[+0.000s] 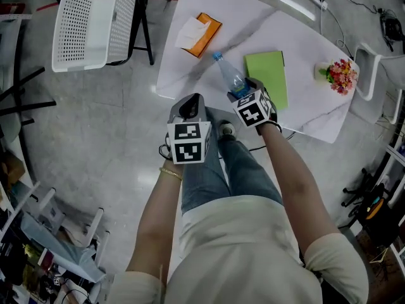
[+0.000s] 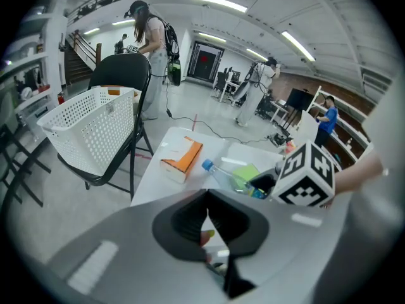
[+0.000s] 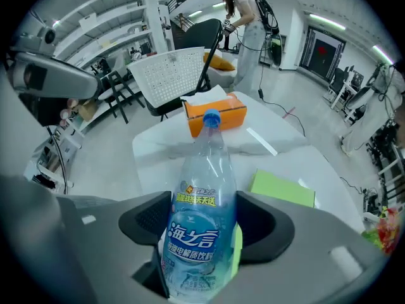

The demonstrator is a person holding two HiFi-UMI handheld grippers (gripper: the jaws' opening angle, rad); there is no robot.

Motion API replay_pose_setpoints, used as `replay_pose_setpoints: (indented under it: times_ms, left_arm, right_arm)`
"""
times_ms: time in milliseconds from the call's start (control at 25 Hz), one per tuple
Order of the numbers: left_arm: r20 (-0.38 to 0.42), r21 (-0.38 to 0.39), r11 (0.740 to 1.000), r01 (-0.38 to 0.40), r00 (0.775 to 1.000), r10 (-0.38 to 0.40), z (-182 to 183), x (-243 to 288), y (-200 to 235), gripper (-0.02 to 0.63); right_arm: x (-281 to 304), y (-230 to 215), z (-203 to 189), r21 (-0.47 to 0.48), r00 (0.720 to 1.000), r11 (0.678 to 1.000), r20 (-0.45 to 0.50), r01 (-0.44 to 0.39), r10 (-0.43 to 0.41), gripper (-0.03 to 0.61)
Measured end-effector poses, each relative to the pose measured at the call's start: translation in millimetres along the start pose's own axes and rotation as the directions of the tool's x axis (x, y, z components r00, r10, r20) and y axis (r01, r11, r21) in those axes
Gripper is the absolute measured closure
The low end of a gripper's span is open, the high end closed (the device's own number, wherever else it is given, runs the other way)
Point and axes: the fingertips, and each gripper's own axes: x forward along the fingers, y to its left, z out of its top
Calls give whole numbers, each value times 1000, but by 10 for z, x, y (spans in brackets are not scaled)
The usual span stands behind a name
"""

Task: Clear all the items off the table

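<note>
Drink bottle [image 3: 201,195] sits clamped by its labelled body in the right claw [image 3: 201,233], just left of the green notebook [image 1: 269,75], likely for carrying off. The left claw [image 2: 207,223] is clenched empty. Farther left of the notebook are the tissue box [image 1: 199,33], then the white basket [image 1: 95,21], probably the destination.

Head view looks steeply down from above onto the white tabletop [image 1: 253,30]. Both gripper views look from close, low and forward over that tabletop; all three share the orange box [image 1: 205,33].

Base of the bottle [image 3: 196,233] past the right gripper view's lower edge; lower half behind the right hand-held gripper [image 1: 243,94]
</note>
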Motion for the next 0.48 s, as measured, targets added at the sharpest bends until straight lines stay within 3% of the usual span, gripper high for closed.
replay_pose_setpoints:
  times_ms: [480]
  left_arm:
    - [28,-25,1000,-8,1000,9,56,-398,-381,604]
  right_arm:
    - [-731,38,-82,-42,998,999,66,-3,6,261]
